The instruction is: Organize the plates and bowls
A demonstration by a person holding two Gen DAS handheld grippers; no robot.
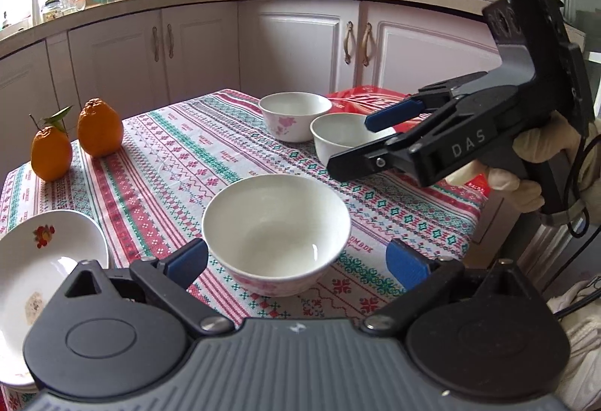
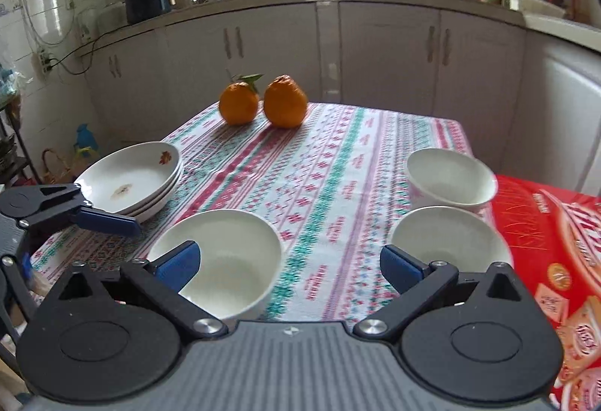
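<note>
A kitchen table (image 2: 338, 163) carries stacked plates (image 2: 131, 178) at its left edge; three bowls (image 1: 276, 234) stand loose, so both grippers, left (image 1: 296, 266) and right (image 2: 289, 264), gape empty.

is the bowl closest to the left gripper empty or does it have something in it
Empty. The nearest bowl stands upright on the tablecloth, and its white inside shows bare down to the bottom.

Two oranges (image 2: 263, 105), red box (image 2: 556, 261)
</note>
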